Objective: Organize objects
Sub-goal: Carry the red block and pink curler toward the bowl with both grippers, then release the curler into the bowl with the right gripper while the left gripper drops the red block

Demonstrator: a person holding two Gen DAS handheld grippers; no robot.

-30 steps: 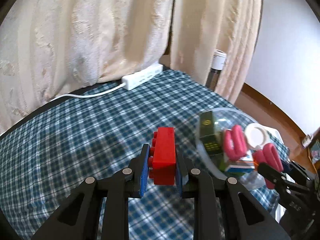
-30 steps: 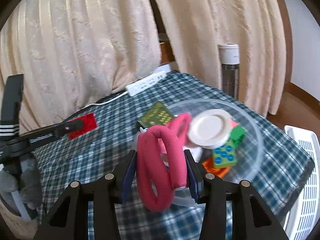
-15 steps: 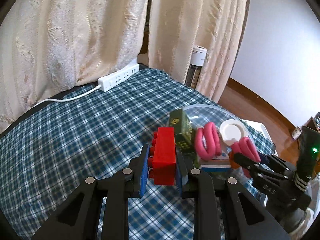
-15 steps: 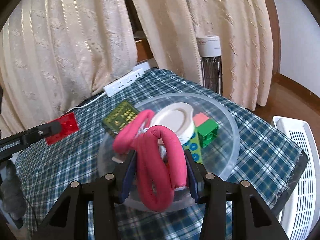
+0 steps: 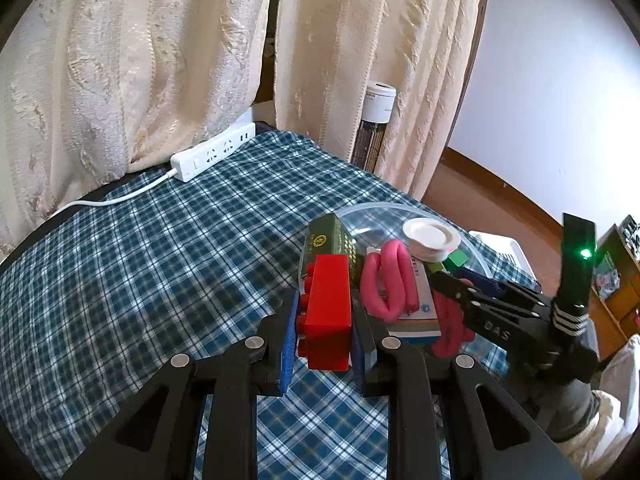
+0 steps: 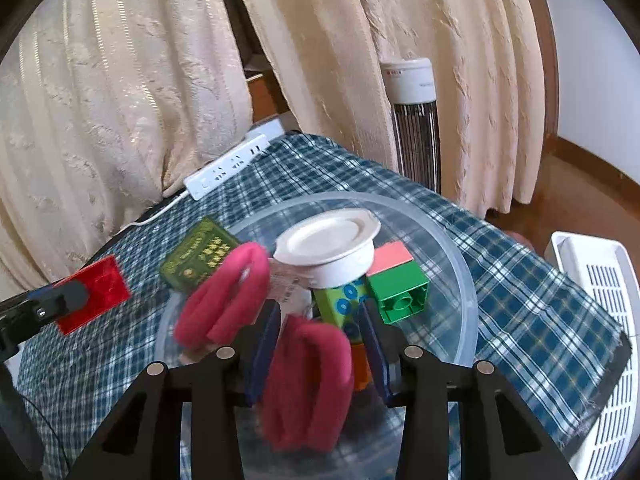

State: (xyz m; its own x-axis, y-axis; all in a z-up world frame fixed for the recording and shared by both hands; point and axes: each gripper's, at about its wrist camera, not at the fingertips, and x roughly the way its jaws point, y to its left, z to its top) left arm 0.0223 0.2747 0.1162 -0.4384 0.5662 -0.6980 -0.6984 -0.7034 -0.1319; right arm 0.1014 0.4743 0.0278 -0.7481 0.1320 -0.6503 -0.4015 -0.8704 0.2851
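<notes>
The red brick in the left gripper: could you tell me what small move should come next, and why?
Probably carry the red brick a little further over the clear bowl before letting go. The left gripper is clamped on it above the plaid cloth, just short of the rim, where other toys already lie.

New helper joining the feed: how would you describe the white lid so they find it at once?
Find the clear bowl on the plaid cloth. The white lid sits on top of the pile inside, above the green block. It is the only round, flat, white piece there.
</notes>
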